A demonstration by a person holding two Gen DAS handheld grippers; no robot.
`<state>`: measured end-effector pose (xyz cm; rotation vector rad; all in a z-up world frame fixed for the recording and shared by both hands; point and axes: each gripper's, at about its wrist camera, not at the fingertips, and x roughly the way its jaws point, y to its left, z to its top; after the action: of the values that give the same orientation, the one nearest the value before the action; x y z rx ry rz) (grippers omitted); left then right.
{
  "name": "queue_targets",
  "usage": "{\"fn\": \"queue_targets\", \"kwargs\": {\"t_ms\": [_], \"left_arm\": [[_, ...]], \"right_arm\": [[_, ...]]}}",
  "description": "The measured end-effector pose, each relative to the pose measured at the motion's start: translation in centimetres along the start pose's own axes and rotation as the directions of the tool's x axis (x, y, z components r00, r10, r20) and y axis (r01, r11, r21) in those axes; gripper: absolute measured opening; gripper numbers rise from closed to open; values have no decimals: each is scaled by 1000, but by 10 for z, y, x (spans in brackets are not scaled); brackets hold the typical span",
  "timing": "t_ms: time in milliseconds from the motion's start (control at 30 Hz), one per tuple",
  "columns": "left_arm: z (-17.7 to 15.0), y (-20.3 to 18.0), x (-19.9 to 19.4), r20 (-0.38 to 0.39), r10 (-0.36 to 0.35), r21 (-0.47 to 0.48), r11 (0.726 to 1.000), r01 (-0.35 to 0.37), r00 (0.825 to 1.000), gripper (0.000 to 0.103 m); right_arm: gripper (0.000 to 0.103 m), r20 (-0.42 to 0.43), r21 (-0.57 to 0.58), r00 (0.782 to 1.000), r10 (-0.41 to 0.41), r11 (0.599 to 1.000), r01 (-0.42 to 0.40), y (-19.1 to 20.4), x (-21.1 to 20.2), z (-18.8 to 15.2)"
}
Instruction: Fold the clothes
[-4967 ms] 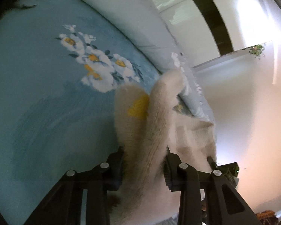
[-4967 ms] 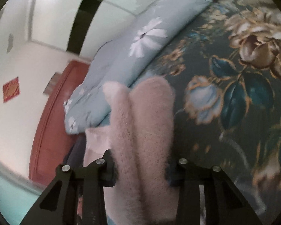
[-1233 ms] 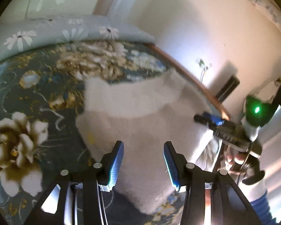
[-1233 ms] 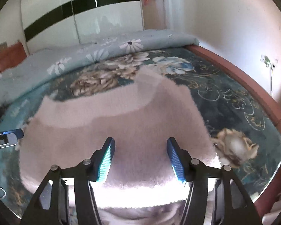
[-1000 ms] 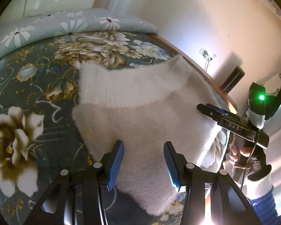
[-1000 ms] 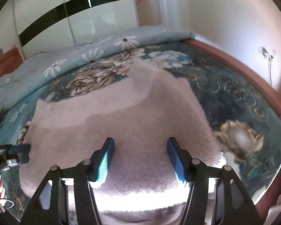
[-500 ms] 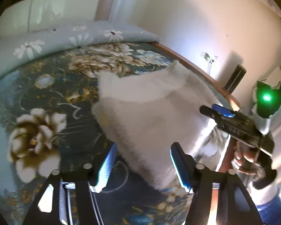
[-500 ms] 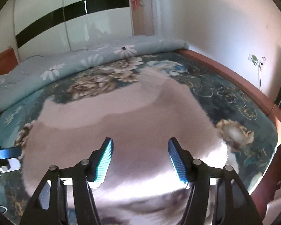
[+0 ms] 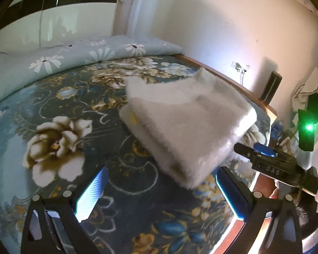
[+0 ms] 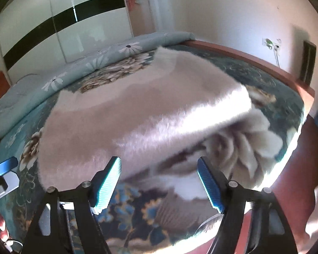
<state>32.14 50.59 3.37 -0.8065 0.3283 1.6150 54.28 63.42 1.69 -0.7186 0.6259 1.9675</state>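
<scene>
A fuzzy cream-pink sweater [image 9: 180, 122] lies folded in a thick stack on the dark floral bedspread [image 9: 63, 105], near the bed's right edge. My left gripper [image 9: 161, 192] is open and empty, just short of the sweater's near corner. My right gripper [image 10: 159, 182] is open and empty, at the near edge of the same sweater [image 10: 137, 110]. The right gripper also shows in the left wrist view [image 9: 271, 167], beside the sweater's right corner. The tip of the left gripper [image 10: 4, 169] shows at the left edge of the right wrist view.
A pale blue daisy-print quilt [image 9: 74, 57] lies along the far side of the bed. The wooden bed frame [image 10: 254, 61] runs along the right. A white wall with a socket [image 9: 239, 65] stands beyond it. A wardrobe with a black band [image 10: 63, 21] is at the back.
Five seconds ago both grippers were shut on the sweater. Both are now open. Over the last second both have drawn back from the folded sweater, which lies still.
</scene>
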Motion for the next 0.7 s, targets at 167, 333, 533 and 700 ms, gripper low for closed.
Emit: {"fn": "queue_targets", "kwargs": {"t_ms": [167,333,533,700], "left_arm": [[-10,2,-15,32,13,-18,1000,-12,999,103],[-22,4,-28,43,27,-22,999,-26,999,103],[-39,-3,-33,26,79,10,997,-80,996,103],[-54,-14,-35,28,182,67,981,-184,983,103]], "right_arm": [[98,-22,1,999,-37,999,37,8,-3,-18],[98,-31,19,998,-61,998,61,14,-8,-30],[99,-28,42,995,-94,995,95,15,-16,-29],[99,-27,63,994,-107,992,108,15,-14,-31]]}}
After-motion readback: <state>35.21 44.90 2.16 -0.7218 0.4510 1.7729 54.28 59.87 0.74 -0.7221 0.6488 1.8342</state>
